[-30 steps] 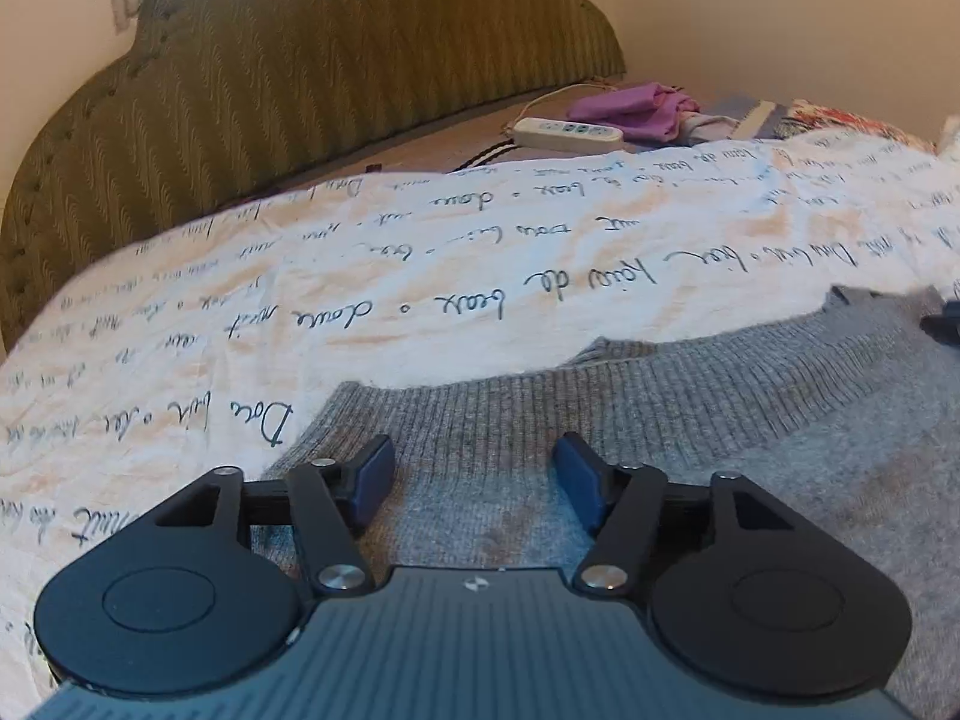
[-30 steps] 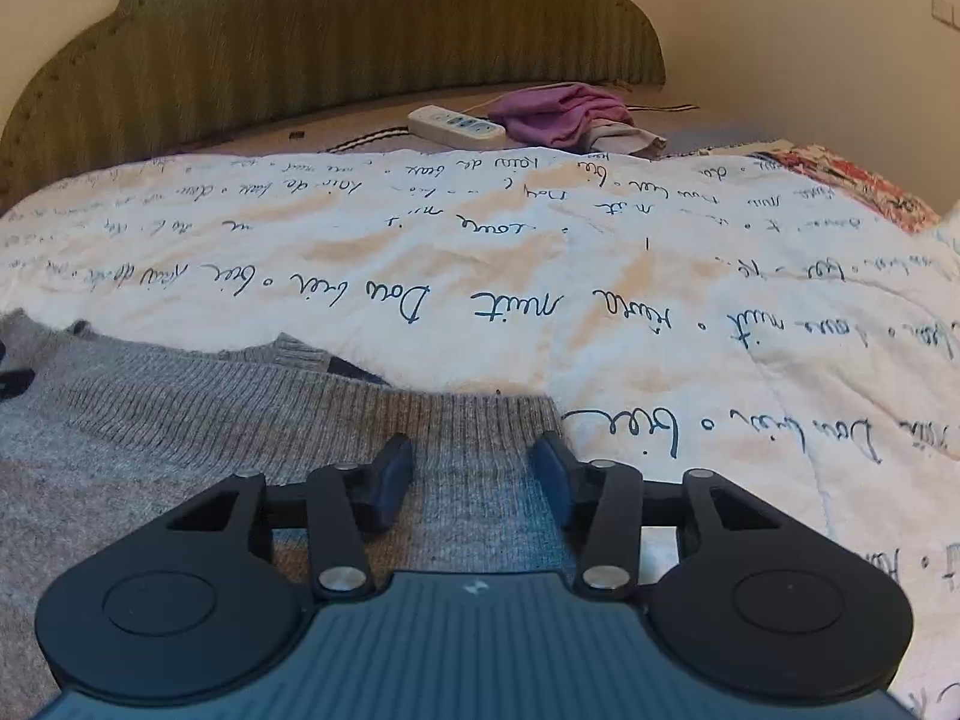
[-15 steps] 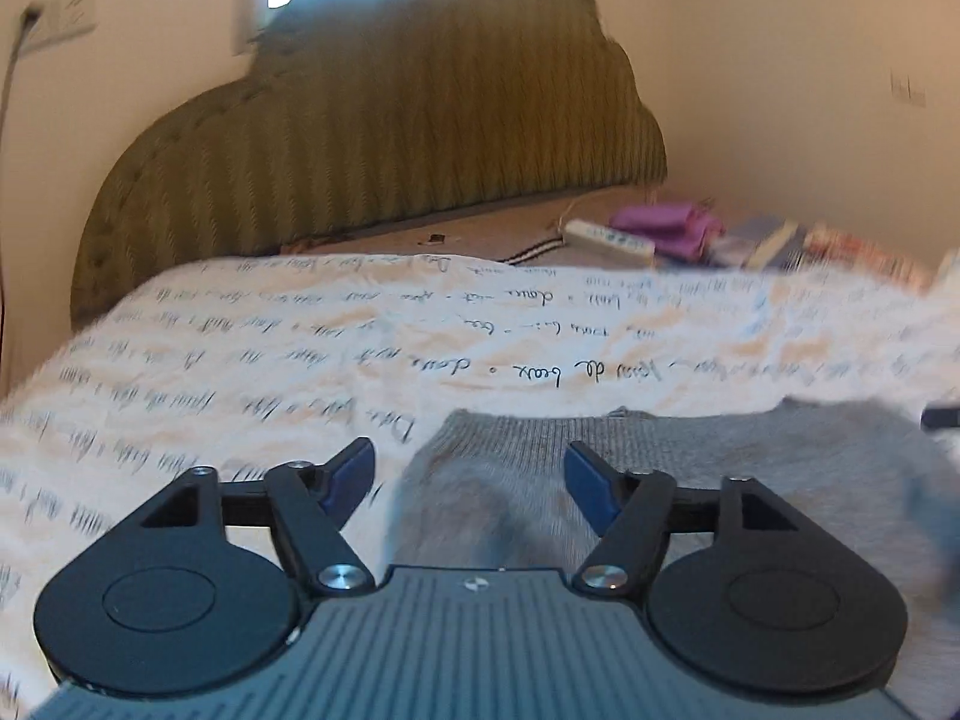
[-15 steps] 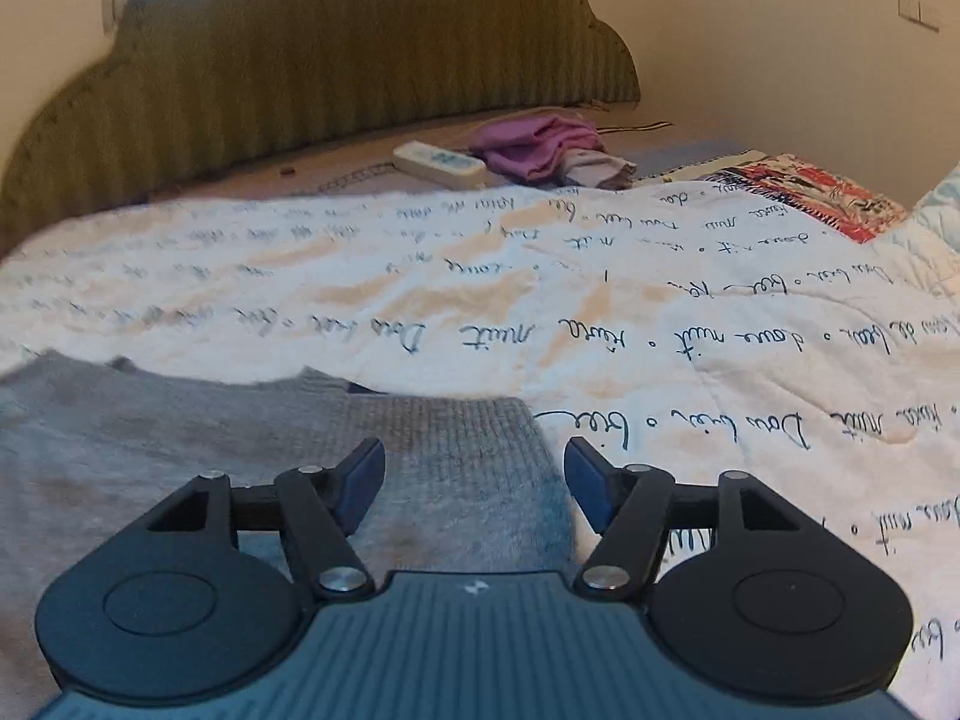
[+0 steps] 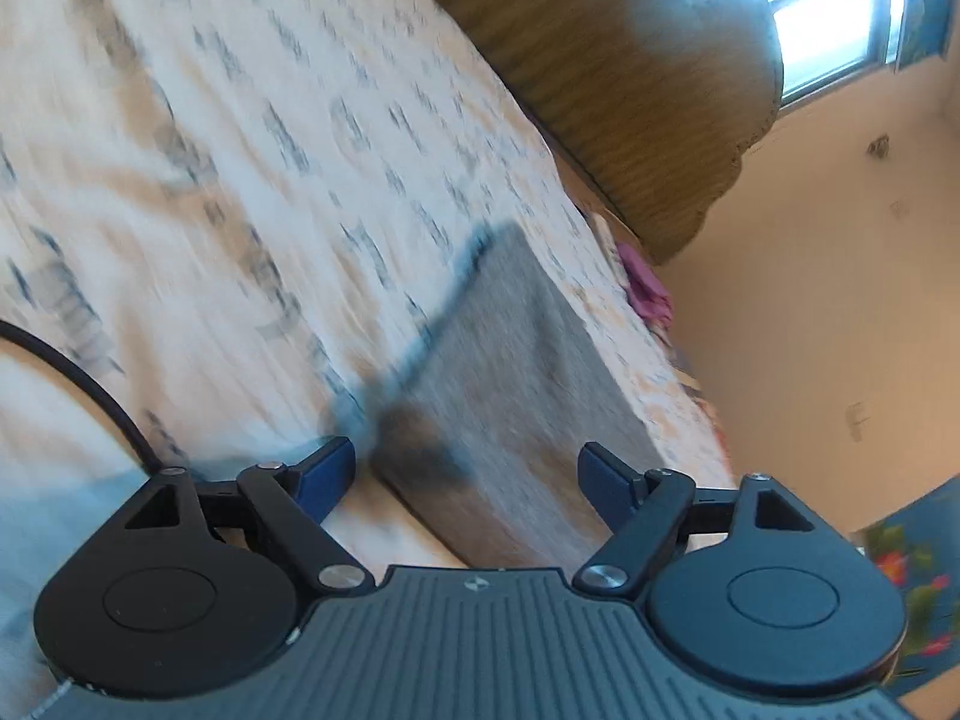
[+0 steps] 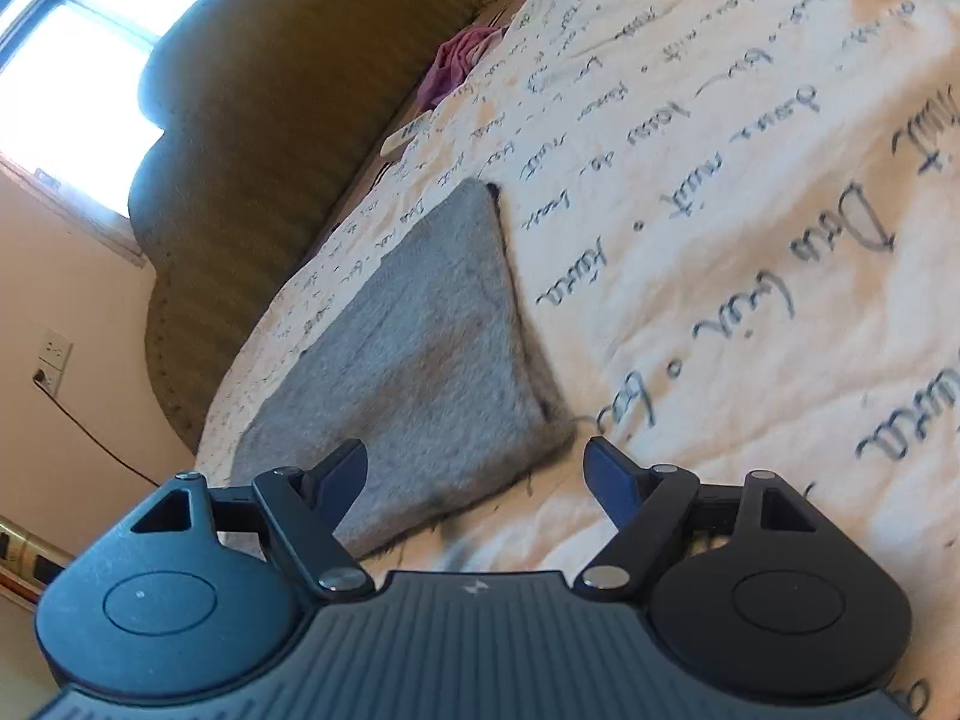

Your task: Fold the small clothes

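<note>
1. Left wrist view: the left gripper (image 5: 465, 471) fills the bottom of the frame, its two blue-tipped fingers (image 5: 324, 471) spread wide with nothing between them. The picture is tilted and blurred.
2. Ahead of those fingers, a grey knitted garment (image 5: 510, 384) lies folded into a flat rectangle on a white bedspread (image 5: 240, 180) printed with dark handwriting. Neither finger touches it.
3. A black cable (image 5: 78, 378) curves across the bedspread at the left edge.
4. Beyond the bed stand an olive-green headboard (image 5: 630, 78) and a bright window (image 5: 828, 18). A small pink cloth (image 5: 648, 291) lies near the head of the bed.
5. Right wrist view: the right gripper (image 6: 477, 477) is likewise wide open and holds nothing.
6. The same grey garment (image 6: 420, 354) lies flat on the bedspread (image 6: 750, 210), just ahead and slightly left of the gripper, with dark edges showing along its right side.
7. The headboard (image 6: 270, 138), window (image 6: 78, 78), pink cloth (image 6: 456, 63) and a white wall socket (image 6: 54, 354) appear at the left.
</note>
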Tool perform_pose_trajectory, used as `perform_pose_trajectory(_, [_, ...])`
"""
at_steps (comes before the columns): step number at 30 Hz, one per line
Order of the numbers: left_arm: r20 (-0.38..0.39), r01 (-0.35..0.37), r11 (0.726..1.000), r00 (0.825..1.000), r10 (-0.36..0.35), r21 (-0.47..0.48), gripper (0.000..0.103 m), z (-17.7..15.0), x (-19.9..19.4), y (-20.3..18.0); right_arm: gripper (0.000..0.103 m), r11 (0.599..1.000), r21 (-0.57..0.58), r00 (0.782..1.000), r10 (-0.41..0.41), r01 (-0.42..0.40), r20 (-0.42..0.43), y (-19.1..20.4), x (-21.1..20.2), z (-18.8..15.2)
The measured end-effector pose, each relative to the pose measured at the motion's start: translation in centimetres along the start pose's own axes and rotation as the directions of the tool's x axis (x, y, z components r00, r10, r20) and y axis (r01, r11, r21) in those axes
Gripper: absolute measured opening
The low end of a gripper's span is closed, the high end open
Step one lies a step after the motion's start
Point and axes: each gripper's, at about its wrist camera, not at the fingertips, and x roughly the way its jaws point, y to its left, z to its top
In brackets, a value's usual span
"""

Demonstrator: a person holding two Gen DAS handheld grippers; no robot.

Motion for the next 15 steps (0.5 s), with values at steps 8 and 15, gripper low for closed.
perform_pose_trajectory(8, [0.006,0.076,0.994,0.997,-0.076,-0.084,0.101,0.3,2.7,-1.5,0.080,0.973,0.205,0.994,0.096,-0.106,0.055,-0.2,4.8,1.4])
perform_pose_trajectory(15, [0.009,-0.018,0.997,1.000,0.019,-0.082,0.062,-0.1,3.4,-1.6,0.059,0.981,0.173,0.995,0.073,-0.084,0.069,0.9,6.4,1.1])
